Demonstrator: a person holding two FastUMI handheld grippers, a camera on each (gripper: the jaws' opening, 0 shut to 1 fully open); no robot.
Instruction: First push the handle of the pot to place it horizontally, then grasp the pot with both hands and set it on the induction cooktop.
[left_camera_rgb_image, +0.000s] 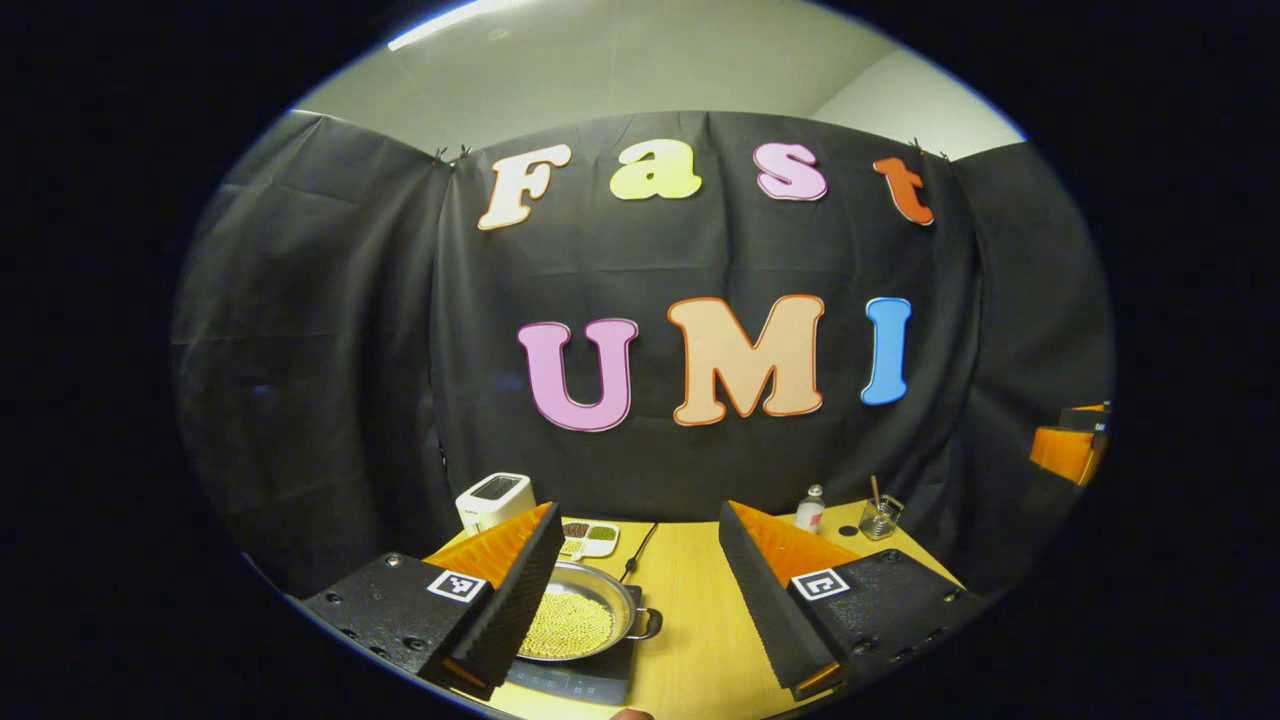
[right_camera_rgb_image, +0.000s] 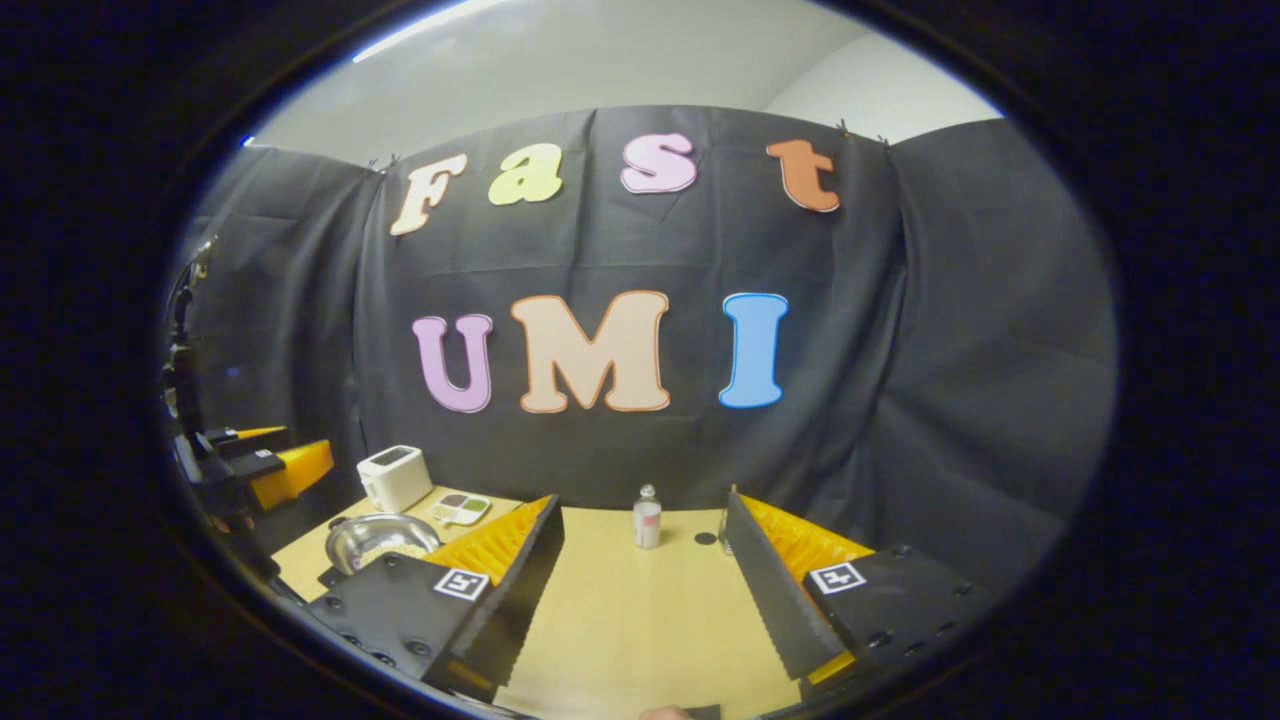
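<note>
A steel pot (left_camera_rgb_image: 578, 618) filled with pale yellow beans rests on the black induction cooktop (left_camera_rgb_image: 575, 683) at the table's near left. One small loop handle (left_camera_rgb_image: 648, 625) points right. My left gripper (left_camera_rgb_image: 638, 518) hangs open above and just right of the pot, and its left finger covers the pot's left rim. In the right gripper view the pot (right_camera_rgb_image: 380, 540) sits far left, beyond my open right gripper (right_camera_rgb_image: 645, 505), which holds nothing. The left gripper (right_camera_rgb_image: 268, 465) also appears there at the left edge, and the right gripper (left_camera_rgb_image: 1070, 448) at the right edge of the left gripper view.
The wooden table (left_camera_rgb_image: 700, 620) carries a white toaster (left_camera_rgb_image: 492, 500) and a divided dish (left_camera_rgb_image: 590, 538) behind the pot. A small bottle (left_camera_rgb_image: 810, 510) and a glass jar (left_camera_rgb_image: 880, 518) stand at the back right. A black cable (left_camera_rgb_image: 636, 555) runs to the cooktop.
</note>
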